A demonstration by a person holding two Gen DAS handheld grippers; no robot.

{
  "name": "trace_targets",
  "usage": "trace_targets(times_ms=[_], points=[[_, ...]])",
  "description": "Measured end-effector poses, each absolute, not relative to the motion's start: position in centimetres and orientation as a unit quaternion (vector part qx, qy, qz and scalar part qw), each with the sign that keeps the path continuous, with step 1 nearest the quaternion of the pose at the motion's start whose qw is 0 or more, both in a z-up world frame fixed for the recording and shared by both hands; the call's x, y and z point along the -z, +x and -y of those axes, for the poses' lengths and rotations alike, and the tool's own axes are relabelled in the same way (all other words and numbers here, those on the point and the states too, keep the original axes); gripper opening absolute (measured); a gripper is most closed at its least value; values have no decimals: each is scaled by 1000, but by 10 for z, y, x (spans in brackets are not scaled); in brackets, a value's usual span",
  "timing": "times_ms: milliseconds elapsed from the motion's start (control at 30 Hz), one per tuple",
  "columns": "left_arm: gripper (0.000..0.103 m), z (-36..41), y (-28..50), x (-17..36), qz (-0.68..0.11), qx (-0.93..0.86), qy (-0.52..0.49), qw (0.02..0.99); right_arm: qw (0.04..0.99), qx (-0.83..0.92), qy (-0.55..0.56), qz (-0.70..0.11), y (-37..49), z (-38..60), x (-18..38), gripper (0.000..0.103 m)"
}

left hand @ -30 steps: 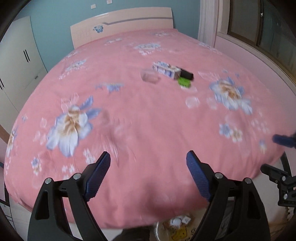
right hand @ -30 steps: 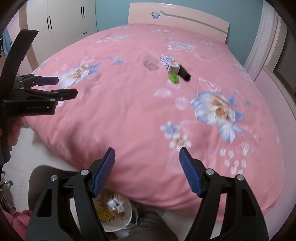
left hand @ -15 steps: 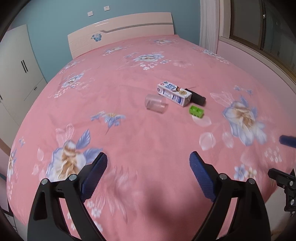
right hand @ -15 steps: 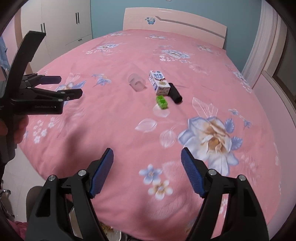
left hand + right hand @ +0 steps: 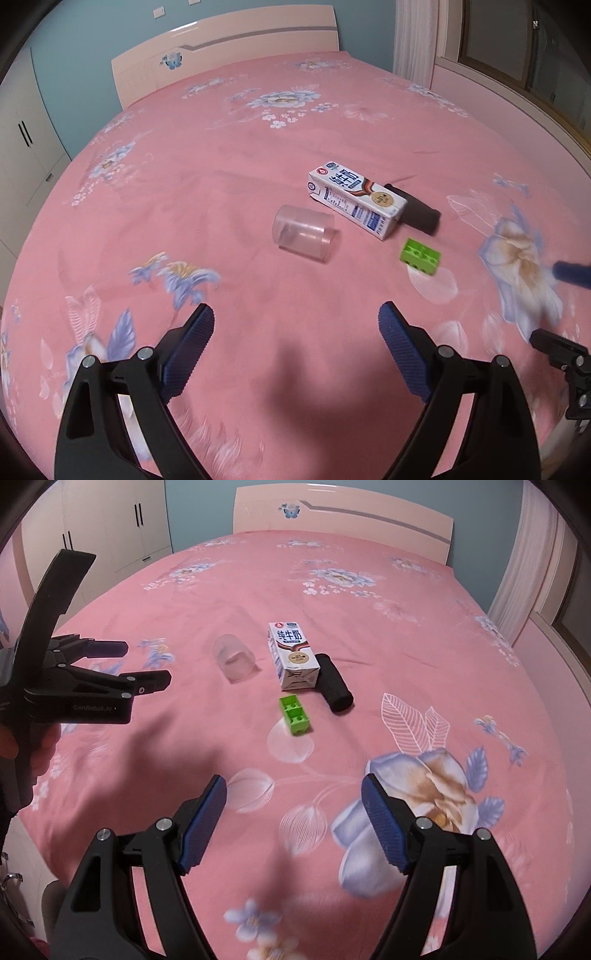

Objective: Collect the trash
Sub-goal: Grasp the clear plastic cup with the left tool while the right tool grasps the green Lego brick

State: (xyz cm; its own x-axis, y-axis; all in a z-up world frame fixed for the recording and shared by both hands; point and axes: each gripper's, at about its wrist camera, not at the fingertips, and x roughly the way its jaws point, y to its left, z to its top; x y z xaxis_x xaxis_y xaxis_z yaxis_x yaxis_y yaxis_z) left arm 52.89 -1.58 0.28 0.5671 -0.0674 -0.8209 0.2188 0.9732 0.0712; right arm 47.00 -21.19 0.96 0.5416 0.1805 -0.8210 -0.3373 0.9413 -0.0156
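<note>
L claw (image 5: 295, 328) open, empty | R claw (image 5: 293, 801) open, empty | clear cup (image 5: 303, 233) ahead of L claw, on bed (image 5: 258, 147) | risk: cup round, may roll away if bumped

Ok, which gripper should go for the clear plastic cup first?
Probably left. The clear plastic cup lies almost straight ahead of the open left gripper; from the right gripper it sits off to the left, beyond the green block.

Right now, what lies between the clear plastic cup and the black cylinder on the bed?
The milk carton, lying on its side. In the right wrist view it sits between the clear cup and the black cylinder, touching the cylinder, apart from the cup.
</note>
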Motion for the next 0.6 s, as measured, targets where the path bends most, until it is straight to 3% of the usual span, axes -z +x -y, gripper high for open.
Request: trace_targets(times_ms=[600], points=[[92,28,630,71,-469,85,82,875,849,-163,-76,-497,566,197,74,75]])
